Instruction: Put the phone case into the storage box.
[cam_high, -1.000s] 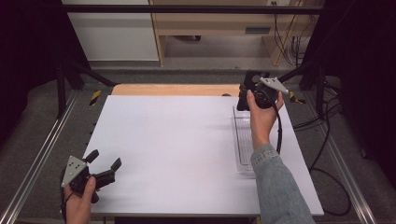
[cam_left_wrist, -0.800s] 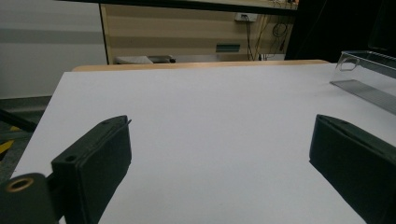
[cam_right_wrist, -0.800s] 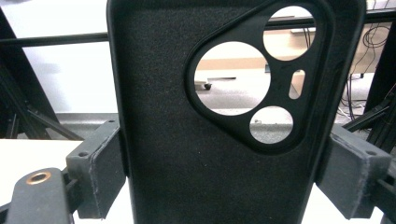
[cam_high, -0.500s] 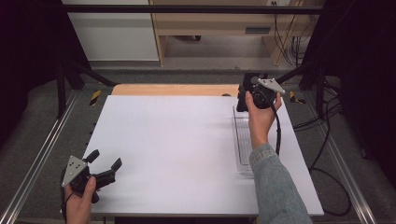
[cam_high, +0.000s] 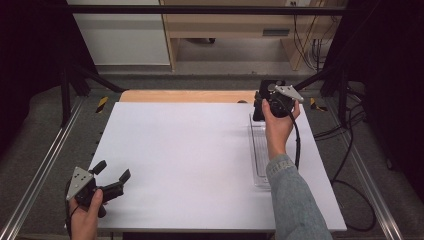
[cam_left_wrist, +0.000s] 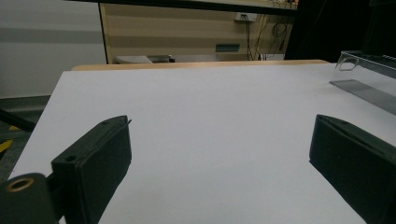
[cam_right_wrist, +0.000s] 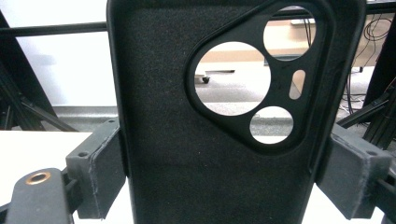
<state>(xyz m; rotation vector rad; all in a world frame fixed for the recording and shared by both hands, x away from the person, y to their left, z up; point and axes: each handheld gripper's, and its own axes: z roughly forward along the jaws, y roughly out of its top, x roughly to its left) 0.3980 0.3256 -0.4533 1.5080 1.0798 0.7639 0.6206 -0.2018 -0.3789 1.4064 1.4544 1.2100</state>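
Right tool (cam_high: 261, 106) clamps phone case (cam_right_wrist: 219, 116) above clear tray (cam_high: 260, 150) (placement left); left tool (cam_high: 112, 176) wide open, empty.

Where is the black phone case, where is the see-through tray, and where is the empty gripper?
phone case (cam_right_wrist: 187, 154), right gripper view, on its flat inner face.
clear tray (cam_high: 260, 155), high view, on its ribbed floor.
left gripper (cam_high: 114, 176), high view, midway between its open fingertips.

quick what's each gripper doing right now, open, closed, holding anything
Left gripper: open, holding nothing, jaws wide apart over the white table.
Right gripper: closed on a black phone case, one jaw on each side edge.
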